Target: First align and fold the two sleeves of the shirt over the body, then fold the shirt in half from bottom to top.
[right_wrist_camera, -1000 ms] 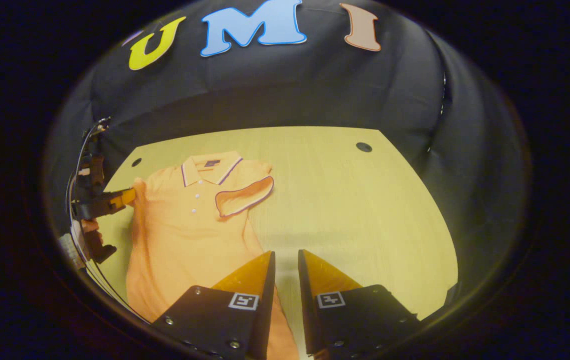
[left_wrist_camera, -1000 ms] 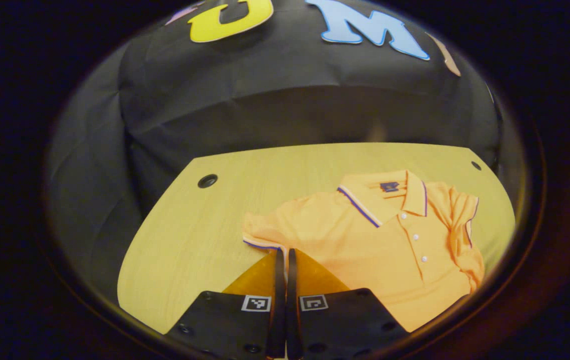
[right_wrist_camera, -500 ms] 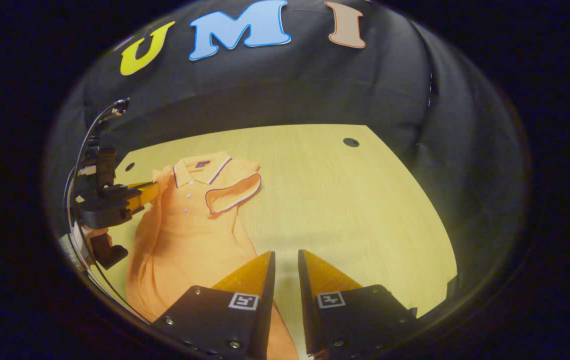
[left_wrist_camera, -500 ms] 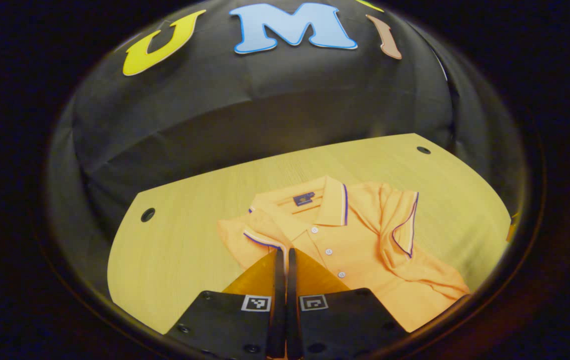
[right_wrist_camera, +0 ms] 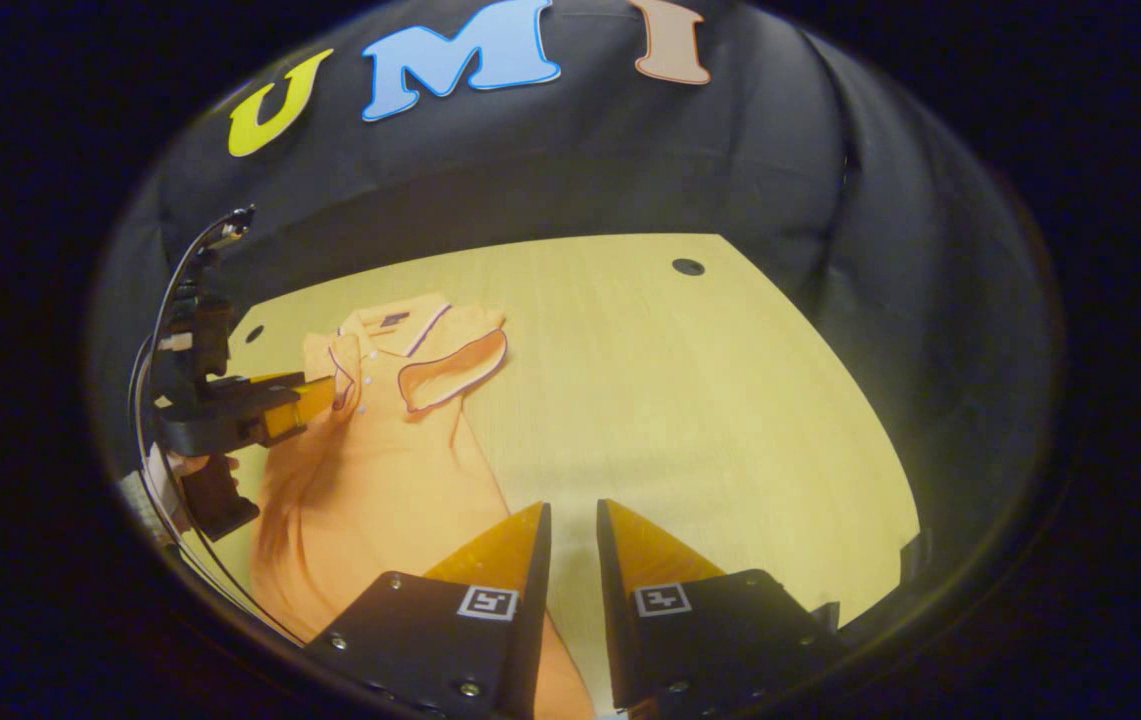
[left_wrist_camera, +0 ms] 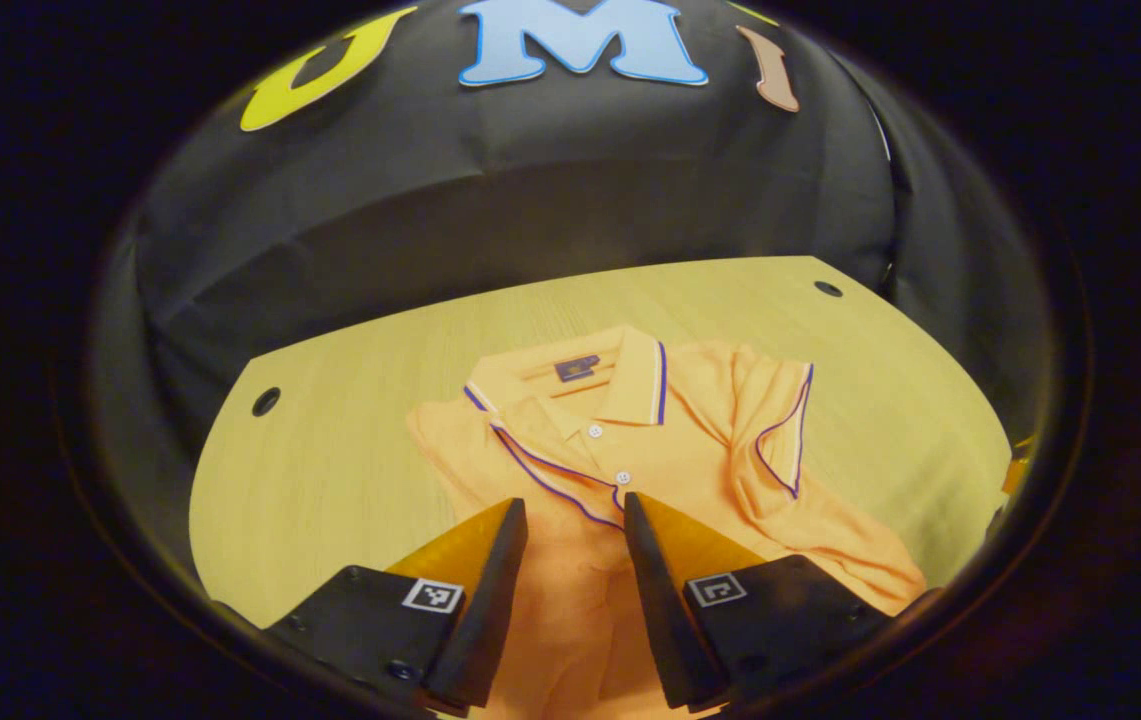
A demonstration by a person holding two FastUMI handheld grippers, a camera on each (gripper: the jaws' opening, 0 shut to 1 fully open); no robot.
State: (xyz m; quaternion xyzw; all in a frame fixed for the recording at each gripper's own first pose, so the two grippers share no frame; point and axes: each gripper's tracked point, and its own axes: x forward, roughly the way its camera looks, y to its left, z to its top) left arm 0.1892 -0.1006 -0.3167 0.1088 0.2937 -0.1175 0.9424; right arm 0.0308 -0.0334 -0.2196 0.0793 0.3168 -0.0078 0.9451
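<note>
An orange polo shirt (left_wrist_camera: 690, 480) with purple-trimmed collar lies face up on the wooden table (left_wrist_camera: 330, 470). Its near sleeve (left_wrist_camera: 530, 445) is folded over the chest, its trim crossing the button placket. The far sleeve (left_wrist_camera: 780, 430) is folded inward too. My left gripper (left_wrist_camera: 573, 500) stands open just above the shirt's chest, nothing between its fingers. In the right gripper view the shirt (right_wrist_camera: 380, 470) lies at the left, with the left gripper (right_wrist_camera: 315, 395) at its folded sleeve (right_wrist_camera: 340, 365). My right gripper (right_wrist_camera: 572, 505) hovers open by the shirt's lower edge, holding nothing.
A person's hand (right_wrist_camera: 195, 465) holds the left gripper at the table's left edge, with a cable above it. Round holes (right_wrist_camera: 687, 267) (left_wrist_camera: 266, 401) mark the table's back corners. Bare wood (right_wrist_camera: 710, 400) stretches right of the shirt. Black cloth walls close in behind.
My left gripper carried the near sleeve across onto the chest, then opened and let it go. The right gripper barely moved.
</note>
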